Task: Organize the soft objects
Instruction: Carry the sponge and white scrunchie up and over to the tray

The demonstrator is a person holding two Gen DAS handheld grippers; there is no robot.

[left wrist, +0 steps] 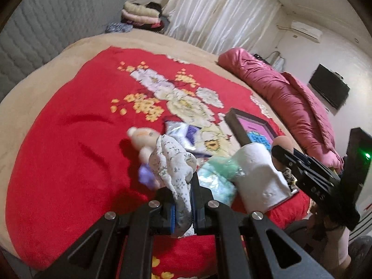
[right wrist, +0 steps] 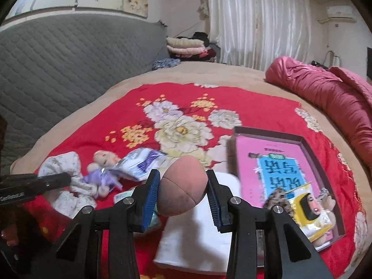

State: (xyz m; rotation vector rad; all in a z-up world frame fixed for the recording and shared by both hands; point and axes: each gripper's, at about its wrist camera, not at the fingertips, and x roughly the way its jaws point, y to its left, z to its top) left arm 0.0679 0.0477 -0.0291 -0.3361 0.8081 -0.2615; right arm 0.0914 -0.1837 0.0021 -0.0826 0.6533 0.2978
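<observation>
My left gripper point(left wrist: 182, 205) is shut on the floral white cloth point(left wrist: 174, 169) of a soft doll point(left wrist: 145, 139), lifting it over the red blanket; the doll also shows in the right wrist view point(right wrist: 102, 172). My right gripper point(right wrist: 183, 197) is shut on a pinkish-brown soft ball point(right wrist: 182, 186), held above a white paper roll point(right wrist: 197, 232). In the left wrist view the ball point(left wrist: 282, 141) and right gripper point(left wrist: 302, 165) sit at the right, beside the roll point(left wrist: 260, 176).
A dark-framed box with a pink picture lining point(right wrist: 279, 174) lies right on the red floral blanket point(right wrist: 181, 116). Plastic packets point(right wrist: 139, 165) and a green-white packet point(left wrist: 218, 174) lie near the doll. A rolled pink quilt point(right wrist: 325, 88) lies far right, a grey headboard point(right wrist: 58, 58) left.
</observation>
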